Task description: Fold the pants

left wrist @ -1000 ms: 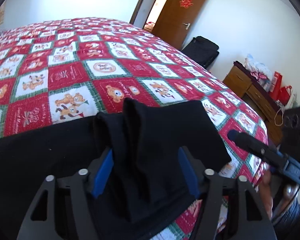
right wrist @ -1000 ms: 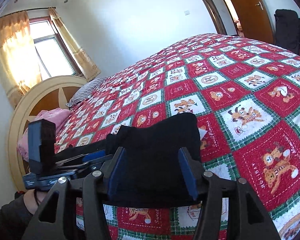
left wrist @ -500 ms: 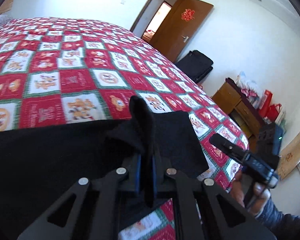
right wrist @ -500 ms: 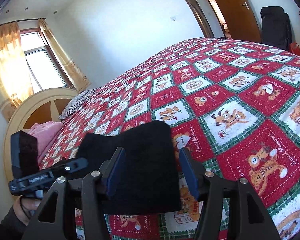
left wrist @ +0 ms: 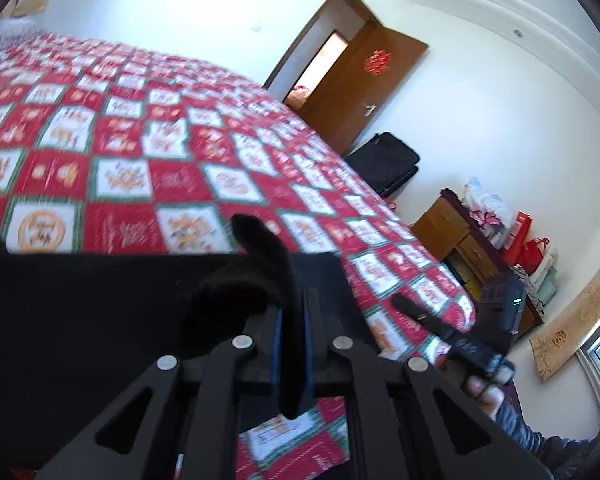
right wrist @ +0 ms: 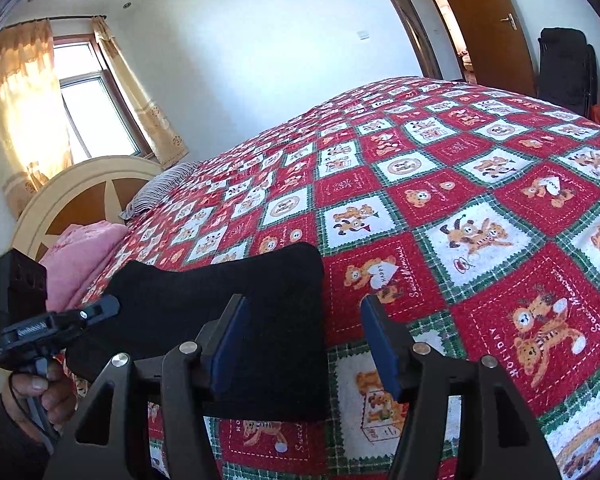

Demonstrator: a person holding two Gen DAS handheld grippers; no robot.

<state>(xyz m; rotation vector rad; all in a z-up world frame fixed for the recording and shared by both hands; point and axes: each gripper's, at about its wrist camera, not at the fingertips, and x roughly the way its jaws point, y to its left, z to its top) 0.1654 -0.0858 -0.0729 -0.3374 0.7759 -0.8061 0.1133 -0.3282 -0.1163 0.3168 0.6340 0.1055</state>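
Black pants (left wrist: pixel 100 304) lie on the red patchwork bedspread (left wrist: pixel 148 152) near the bed's front edge. My left gripper (left wrist: pixel 291 320) is shut on a raised fold of the pants, and the cloth sticks up between the blue pads. In the right wrist view the pants (right wrist: pixel 236 296) lie flat. My right gripper (right wrist: pixel 306 316) is open above their right edge with nothing between its pads. The right gripper also shows in the left wrist view (left wrist: pixel 460 340). The left gripper shows at the left of the right wrist view (right wrist: pixel 100 308).
A pink blanket (right wrist: pixel 80 260) and a striped pillow (right wrist: pixel 160 188) lie by the round headboard (right wrist: pixel 80 188). A wooden dresser (left wrist: pixel 460 236) with bags stands beyond the bed's corner. A black suitcase (left wrist: pixel 384 164) stands near the open brown door (left wrist: pixel 360 88).
My left gripper has closed on the fold of the pants and lifted it slightly. My right gripper stayed open and shifted to the right edge of the pants.
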